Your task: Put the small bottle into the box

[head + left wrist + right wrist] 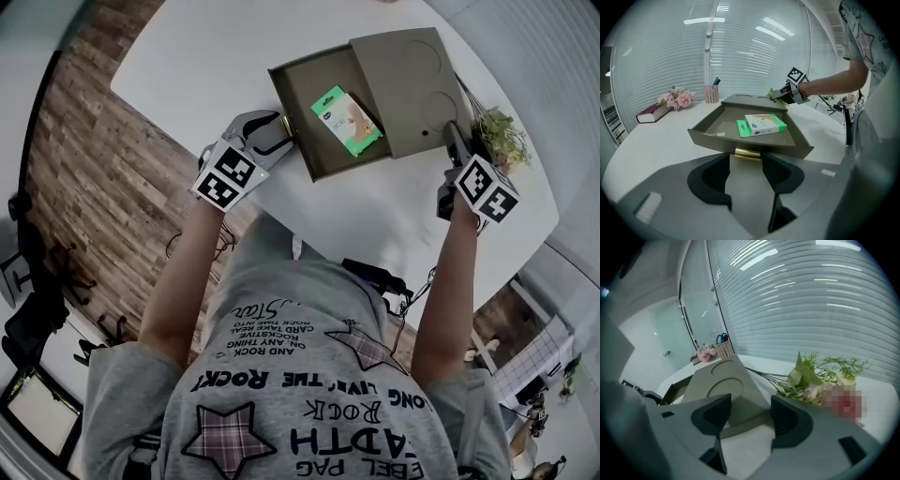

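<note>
The grey box (412, 84) stands on the white bench (206, 56), and its drawer (309, 141) is pulled out toward the person. Inside the drawer lies one green and white carton (347, 119), flat on the bottom. The box top shows two pressed circles.

The left claw (746, 157) is closed on the gold handle (747, 153) at the drawer's front and pinches it at the jaw tips. The right claw (750, 413) is spread wide, with the near corner of the box between its jaws, and I cannot tell if they touch it. Flowers (820, 380) lie just beside the box.

The carton has print, but it is too small to read.
</note>
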`<state>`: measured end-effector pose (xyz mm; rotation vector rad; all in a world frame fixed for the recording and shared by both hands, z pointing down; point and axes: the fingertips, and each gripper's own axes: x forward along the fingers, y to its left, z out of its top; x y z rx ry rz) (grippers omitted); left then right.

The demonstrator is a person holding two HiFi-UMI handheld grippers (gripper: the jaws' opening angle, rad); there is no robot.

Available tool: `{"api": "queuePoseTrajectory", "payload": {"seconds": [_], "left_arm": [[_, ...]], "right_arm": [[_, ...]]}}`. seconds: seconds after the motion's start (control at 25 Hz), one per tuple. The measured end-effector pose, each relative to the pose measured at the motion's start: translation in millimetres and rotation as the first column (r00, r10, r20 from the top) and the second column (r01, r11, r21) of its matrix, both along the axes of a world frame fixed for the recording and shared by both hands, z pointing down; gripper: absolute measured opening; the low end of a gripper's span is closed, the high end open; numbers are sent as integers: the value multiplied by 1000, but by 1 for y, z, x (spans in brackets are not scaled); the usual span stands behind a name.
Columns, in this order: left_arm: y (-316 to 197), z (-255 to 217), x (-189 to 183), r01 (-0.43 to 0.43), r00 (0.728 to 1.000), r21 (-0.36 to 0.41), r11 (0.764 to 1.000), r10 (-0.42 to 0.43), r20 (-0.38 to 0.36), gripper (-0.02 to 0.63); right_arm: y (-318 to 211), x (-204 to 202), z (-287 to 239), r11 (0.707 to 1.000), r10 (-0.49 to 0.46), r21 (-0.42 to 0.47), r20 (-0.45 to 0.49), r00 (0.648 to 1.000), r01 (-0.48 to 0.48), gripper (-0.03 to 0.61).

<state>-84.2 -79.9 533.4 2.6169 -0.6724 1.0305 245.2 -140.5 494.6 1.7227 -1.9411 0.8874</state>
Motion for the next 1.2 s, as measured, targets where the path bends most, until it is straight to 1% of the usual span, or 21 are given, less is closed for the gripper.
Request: {"api": "queuePoseTrajectory", "payload": {"seconds": [0.12, 0.24, 0.4, 0.72, 0.8, 1.04, 1.2], "left_arm": [[0, 2, 1, -12, 1000, -6, 1000, 12, 3, 204], [0, 4, 1, -23, 1000, -9, 1000, 23, 5, 204], [3, 13, 0, -54, 997, -7, 999, 54, 63, 202], [2, 13, 1, -94, 990, 30, 995, 91, 105, 201], [1, 13, 0, -93, 990, 35, 995, 89, 109, 186], [2, 12, -1, -71, 993, 22, 997, 68, 98, 179], [1, 12, -1, -76, 992, 7, 997, 75, 106, 178]], "right_arm": [[-1, -2, -1, 1000, -8, 5, 0, 1000, 8, 244], [1, 0, 1, 1000, 5, -4, 5, 1000, -5, 244], [1, -2, 0, 1000, 2, 2, 3, 1000, -2, 244], [0, -3, 0, 1000, -2, 3, 3, 1000, 2, 244], [0, -3, 1, 1000, -5, 3, 7, 1000, 5, 244], [2, -1, 1, 1000, 7, -1, 5, 1000, -7, 244], [0, -3, 0, 1000, 1, 6, 8, 1000, -1, 244]]}}
